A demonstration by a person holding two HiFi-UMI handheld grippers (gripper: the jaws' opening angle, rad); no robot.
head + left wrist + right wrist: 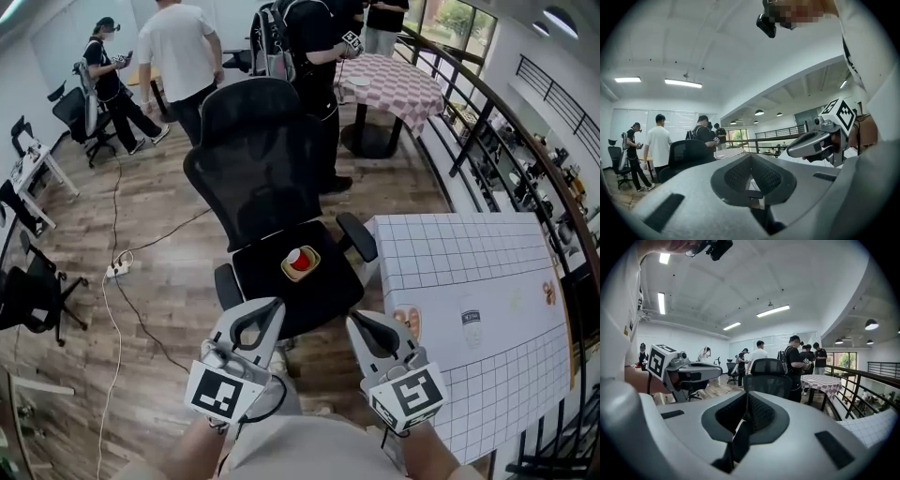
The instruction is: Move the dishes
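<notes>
Both the left gripper [256, 323] and right gripper [372, 330] have jaws clenched on nothing, so open one, lower to the dish [287, 273] on the chair [314, 302] and pinch its rim level.

The small yellow dish [300, 263] on the office chair [272, 178] holds something red, too small to tell what it is. The chair's base is hidden under its seat and behind the left hand-held gripper [274, 307] and the right hand-held gripper [356, 321]. The right one also covers part of the near edge of the grid-patterned table [469, 262], whose printed pictures are too small to read. The forearms [192, 450] are cut off by the head view's bottom edge. The far checked table [403, 89] stands partly behind a standing person [314, 56]; what lies on it is too small to tell. In both gripper views the nearest jaw surfaces are blurred.
</notes>
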